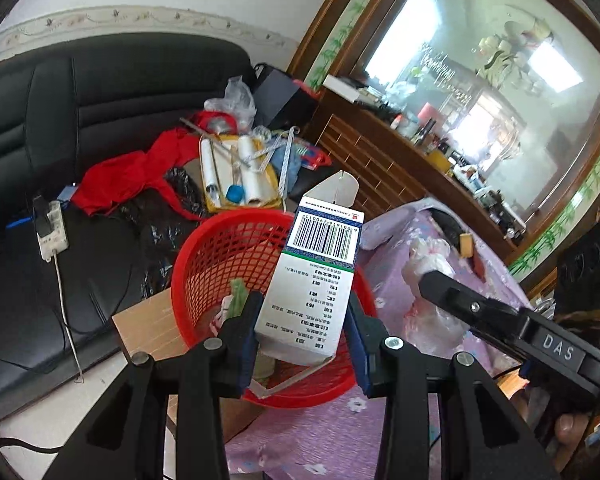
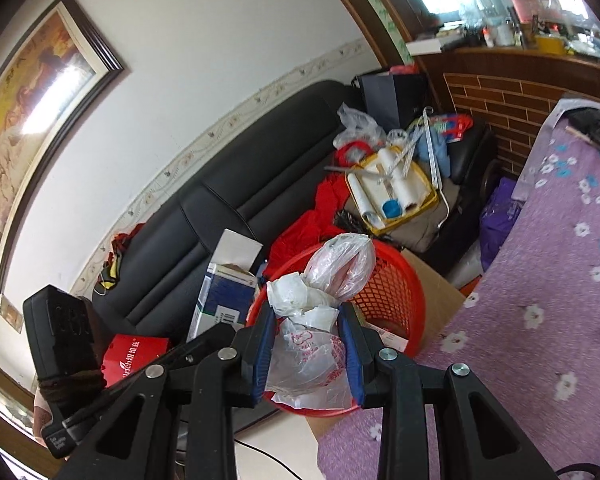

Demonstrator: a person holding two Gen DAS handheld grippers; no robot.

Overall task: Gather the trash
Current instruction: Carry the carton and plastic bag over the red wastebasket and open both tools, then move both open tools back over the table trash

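Each black tool (image 1: 302, 320) has blue pads (image 2: 350, 354) and silver screws.

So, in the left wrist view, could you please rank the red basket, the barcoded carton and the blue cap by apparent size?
1. Red basket.
2. Barcoded carton, held nearer the camera, so possibly overstated.
3. Blue cap.

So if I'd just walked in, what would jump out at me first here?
Probably the red mesh basket at the edge of the purple flowered tablecloth, with both tools poised over it. The left gripper clamps a white box with a barcode above it, and the right gripper clamps crumpled plastic bags. Behind stands a black sofa heaped with clutter.
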